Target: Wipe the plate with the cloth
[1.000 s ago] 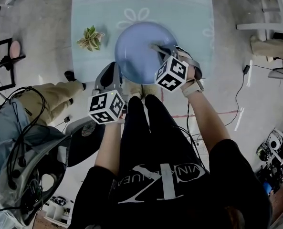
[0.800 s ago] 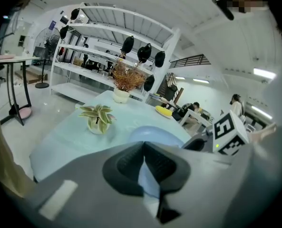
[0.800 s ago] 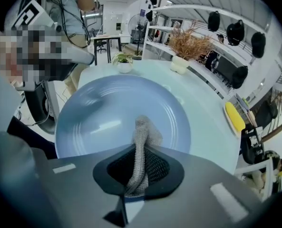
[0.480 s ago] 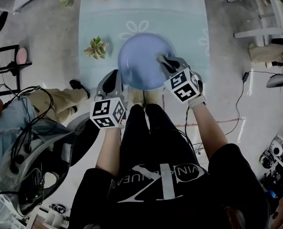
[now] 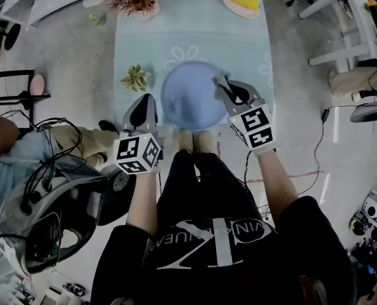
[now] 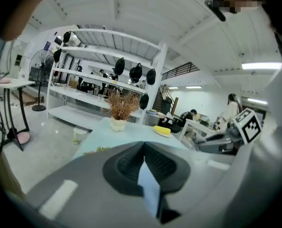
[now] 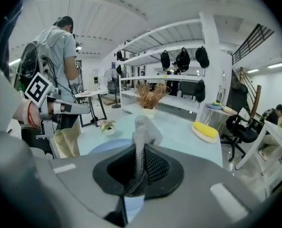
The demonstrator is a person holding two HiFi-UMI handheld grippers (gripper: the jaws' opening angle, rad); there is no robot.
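Pale blue bench point(image 5: 194, 37) carries the plate point(image 5: 191, 97) at its near edge. Left tongs point(image 5: 144, 103) hover over the near left corner, right tongs point(image 5: 222, 81) over the plate's right rim; a small plant point(image 5: 136, 78) stands beside the plate.

Left gripper view: jaws pressed together, empty.

Right gripper view: jaws clamped on the grey cloth point(image 7: 141, 137).

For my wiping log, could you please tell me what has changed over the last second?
The right gripper, shut on the cloth, drew back from over the plate to its right rim. The left gripper stayed beside the plate's left edge; the plate did not move.
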